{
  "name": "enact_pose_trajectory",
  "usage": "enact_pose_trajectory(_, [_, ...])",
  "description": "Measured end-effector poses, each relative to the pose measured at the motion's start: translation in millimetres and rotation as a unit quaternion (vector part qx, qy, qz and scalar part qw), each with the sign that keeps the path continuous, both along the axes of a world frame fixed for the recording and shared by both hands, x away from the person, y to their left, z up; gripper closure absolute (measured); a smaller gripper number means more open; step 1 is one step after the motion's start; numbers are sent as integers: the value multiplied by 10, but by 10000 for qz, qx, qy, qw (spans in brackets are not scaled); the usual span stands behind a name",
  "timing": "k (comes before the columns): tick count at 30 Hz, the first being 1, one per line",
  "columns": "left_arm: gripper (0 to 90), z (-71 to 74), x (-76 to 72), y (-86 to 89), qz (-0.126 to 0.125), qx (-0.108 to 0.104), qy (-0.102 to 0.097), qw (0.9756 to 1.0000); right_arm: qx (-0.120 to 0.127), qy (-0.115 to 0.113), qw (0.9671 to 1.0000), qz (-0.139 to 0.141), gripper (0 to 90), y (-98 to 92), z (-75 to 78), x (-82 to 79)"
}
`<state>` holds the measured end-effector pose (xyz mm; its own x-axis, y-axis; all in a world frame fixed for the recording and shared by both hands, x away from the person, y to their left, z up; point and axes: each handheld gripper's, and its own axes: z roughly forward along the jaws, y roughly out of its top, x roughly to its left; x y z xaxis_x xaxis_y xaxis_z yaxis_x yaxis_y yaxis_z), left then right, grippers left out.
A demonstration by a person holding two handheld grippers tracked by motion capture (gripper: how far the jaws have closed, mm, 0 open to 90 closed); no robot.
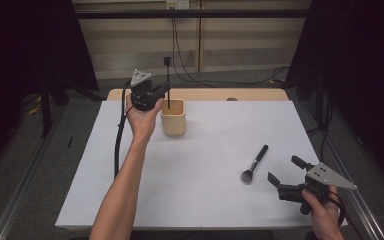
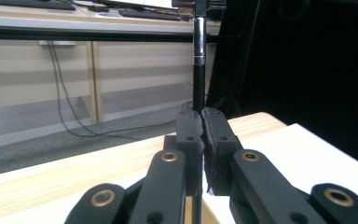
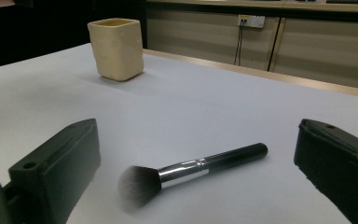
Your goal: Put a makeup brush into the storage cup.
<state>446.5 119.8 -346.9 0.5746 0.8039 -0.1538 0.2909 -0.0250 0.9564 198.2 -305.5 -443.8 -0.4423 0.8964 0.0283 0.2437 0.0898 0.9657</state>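
Observation:
A beige square cup point(image 1: 173, 118) stands on the white table top toward the back left. Just left of and above the cup, my left gripper point(image 1: 165, 89) is shut on a thin black brush point(image 1: 167, 75) that stands upright, its lower end inside the cup. In the left gripper view the jaws press together around the brush's handle point(image 2: 198, 70). A black powder brush point(image 1: 255, 164) with a silver ferrule lies flat at the right front. My right gripper point(image 1: 283, 169) is open just right of it. In the right gripper view that powder brush point(image 3: 191, 170) lies between the wide-apart jaws, and the cup point(image 3: 116, 49) stands farther off.
The white sheet point(image 1: 205, 195) covers a wooden table point(image 1: 205, 94) whose far edge shows behind the cup. Black cables point(image 1: 180, 60) hang down the back wall. Dark curtains flank both sides.

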Motion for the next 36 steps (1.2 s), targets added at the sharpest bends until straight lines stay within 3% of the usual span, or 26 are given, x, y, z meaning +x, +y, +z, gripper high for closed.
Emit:
enact_pose_trajectory(6, [861, -56, 20, -17, 46, 92, 14, 9999, 15, 2, 10000, -4, 0, 3, -1, 0])
enact_pose_trajectory(12, [860, -119, 46, -26, -6, 34, 122, 9999, -11, 16, 10000, 11, 0, 1, -3, 1])
enact_pose_trajectory(15, [860, -172, 39, -52, -39, 196, 160, 9997, -17, 10, 10000, 13, 0, -1, -6, 2])
enact_pose_trajectory(23, [860, -261, 67, -47, 63, 146, 200, 9997, -27, 9, 10000, 21, 0, 1, -6, 3])
enact_pose_trajectory(30, [860, -353, 90, -80, 69, 295, 250, 9992, -15, 13, 10000, 4, 0, -2, -7, 2])
enact_pose_trajectory(32, [860, -381, 92, -83, 62, 212, 295, 9993, -16, 15, 10000, -6, 0, -5, -6, 1])
enact_pose_trajectory(36, [860, -416, 88, -87, 65, 258, 310, 9992, -27, 11, 10000, 8, 0, -6, -6, -3])
